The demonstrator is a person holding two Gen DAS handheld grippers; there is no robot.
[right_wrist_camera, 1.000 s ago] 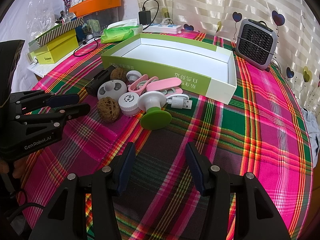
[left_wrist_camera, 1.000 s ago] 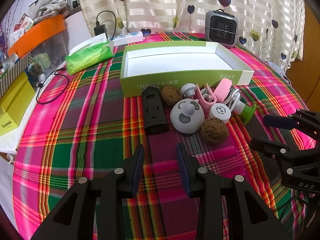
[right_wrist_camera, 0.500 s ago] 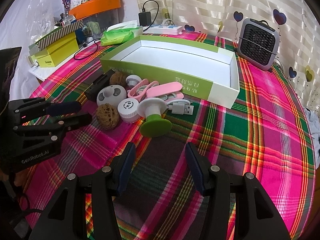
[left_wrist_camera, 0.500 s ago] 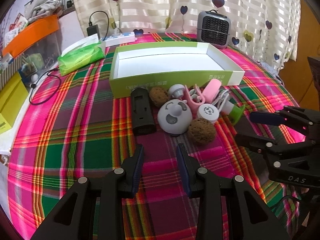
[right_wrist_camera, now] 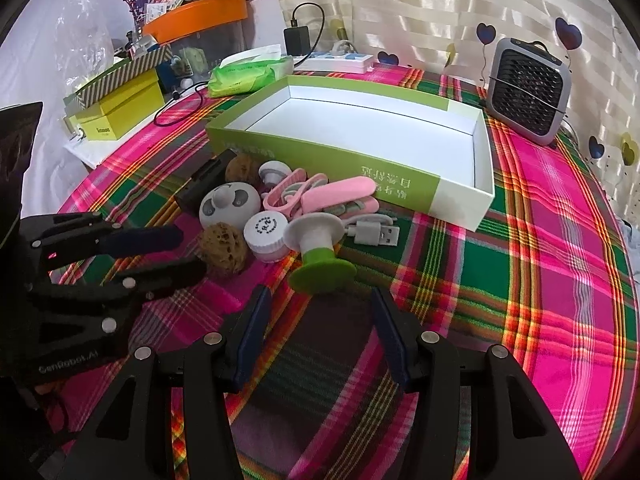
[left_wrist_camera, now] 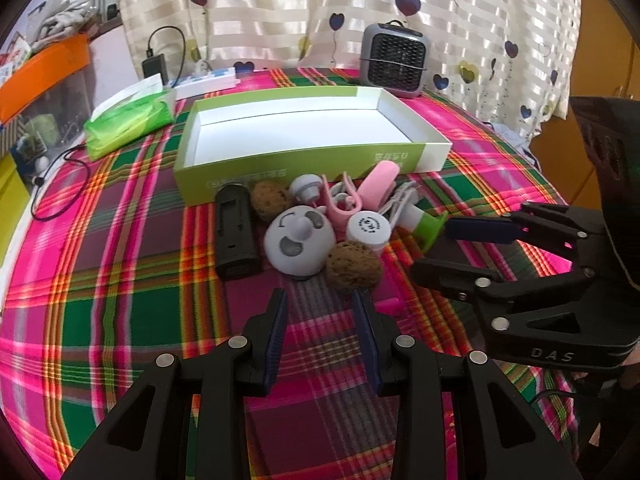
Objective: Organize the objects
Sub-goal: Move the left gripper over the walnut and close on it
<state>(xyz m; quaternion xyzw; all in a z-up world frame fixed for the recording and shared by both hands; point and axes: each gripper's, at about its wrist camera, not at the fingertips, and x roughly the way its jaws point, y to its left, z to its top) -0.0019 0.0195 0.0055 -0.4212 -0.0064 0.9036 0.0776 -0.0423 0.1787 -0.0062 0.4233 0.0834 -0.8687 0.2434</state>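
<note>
A heap of small items lies on the plaid cloth in front of an empty green box with a white inside. The heap holds a black case, a grey round gadget, two brown walnuts, a white jar, pink clips, a green-footed stand and a USB cable. My left gripper stands open just short of the near walnut. My right gripper stands open just short of the stand.
A grey mini heater stands behind the box at the right. A green tissue pack, a power strip and a charger lie at the back left. Yellow boxes and an orange-lidded bin line the left edge.
Both wrist views have crept a little closer to the heap. The jaws of both grippers stand as wide as before, and nothing on the cloth has shifted.
</note>
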